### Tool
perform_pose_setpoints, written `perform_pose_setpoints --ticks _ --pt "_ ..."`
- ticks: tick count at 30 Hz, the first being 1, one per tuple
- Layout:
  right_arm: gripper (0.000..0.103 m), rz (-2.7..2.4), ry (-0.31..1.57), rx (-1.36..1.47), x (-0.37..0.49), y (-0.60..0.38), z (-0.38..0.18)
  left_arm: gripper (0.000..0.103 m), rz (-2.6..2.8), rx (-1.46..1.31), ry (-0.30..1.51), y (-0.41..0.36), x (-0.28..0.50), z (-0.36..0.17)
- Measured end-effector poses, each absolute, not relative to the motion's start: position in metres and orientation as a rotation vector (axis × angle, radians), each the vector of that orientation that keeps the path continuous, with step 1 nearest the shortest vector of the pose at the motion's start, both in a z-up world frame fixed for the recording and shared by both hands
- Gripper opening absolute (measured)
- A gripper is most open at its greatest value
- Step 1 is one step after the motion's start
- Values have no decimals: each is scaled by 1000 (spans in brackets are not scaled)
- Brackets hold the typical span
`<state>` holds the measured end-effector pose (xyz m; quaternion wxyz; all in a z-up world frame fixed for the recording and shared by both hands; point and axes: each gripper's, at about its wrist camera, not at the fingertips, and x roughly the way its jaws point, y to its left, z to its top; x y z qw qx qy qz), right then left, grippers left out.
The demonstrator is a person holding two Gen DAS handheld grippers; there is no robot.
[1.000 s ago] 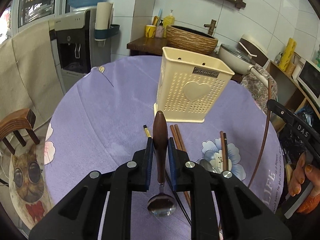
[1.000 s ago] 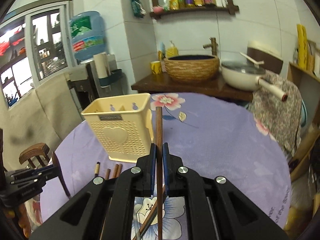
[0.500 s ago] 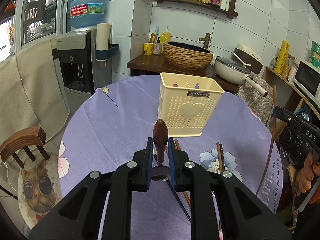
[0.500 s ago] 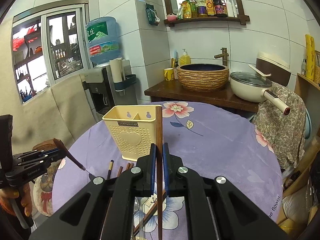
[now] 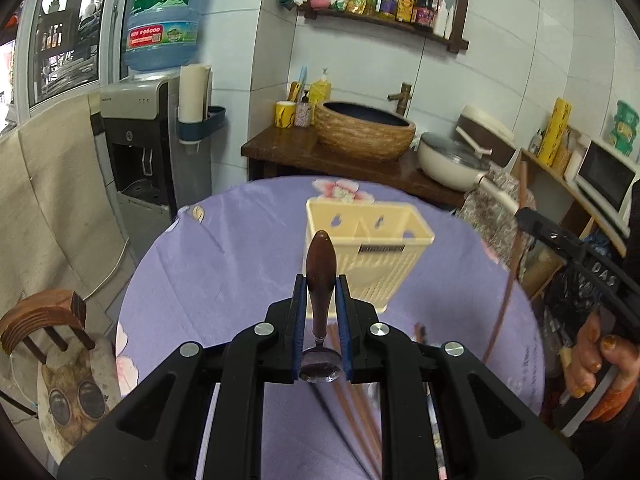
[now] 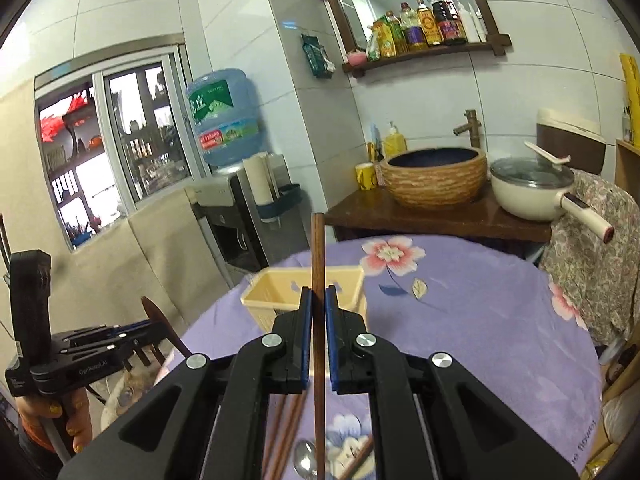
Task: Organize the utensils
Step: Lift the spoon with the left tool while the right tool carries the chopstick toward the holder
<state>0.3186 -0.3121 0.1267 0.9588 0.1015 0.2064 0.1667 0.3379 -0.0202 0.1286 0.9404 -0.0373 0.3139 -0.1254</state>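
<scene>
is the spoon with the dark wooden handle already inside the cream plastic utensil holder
No, the dark wooden-handled spoon is clamped in the left gripper, above the table and short of the cream perforated holder.

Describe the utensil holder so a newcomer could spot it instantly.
Find the round table with the purple floral cloth. Standing on it is the cream plastic utensil holder, perforated, open-topped, divided into two compartments; everything else on the cloth lies flat.

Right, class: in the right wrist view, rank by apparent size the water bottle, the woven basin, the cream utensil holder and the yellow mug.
1. woven basin and water bottle: look alike, so unranked.
2. cream utensil holder, partly hidden behind the right gripper.
3. yellow mug, clearly smallest.
Distances differ, so this shows apparent size only.
</scene>
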Motion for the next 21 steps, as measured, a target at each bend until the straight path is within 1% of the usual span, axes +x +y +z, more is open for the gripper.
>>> perform_pose_setpoints --ticks 4,6,9,11,14,17,21 --pt "7 332 344 227 342 -305 168 15 -292 -80 594 -28 355 178" --pt "7 301 278 222 353 -302 191 15 -281 -84 569 -33 369 204" --pt "7 247 184 222 372 -297 223 15 -246 -85 536 -43 392 231" --pt "7 202 137 202 385 -292 233 15 -222 -79 521 -51 406 239" --pt "7 142 97 169 406 -282 227 15 -208 -79 539 -61 426 235" --pt "7 101 83 147 422 -275 202 15 -189 -87 565 -67 443 216" --pt "7 84 154 157 441 -272 157 15 -161 -92 605 -70 456 184"
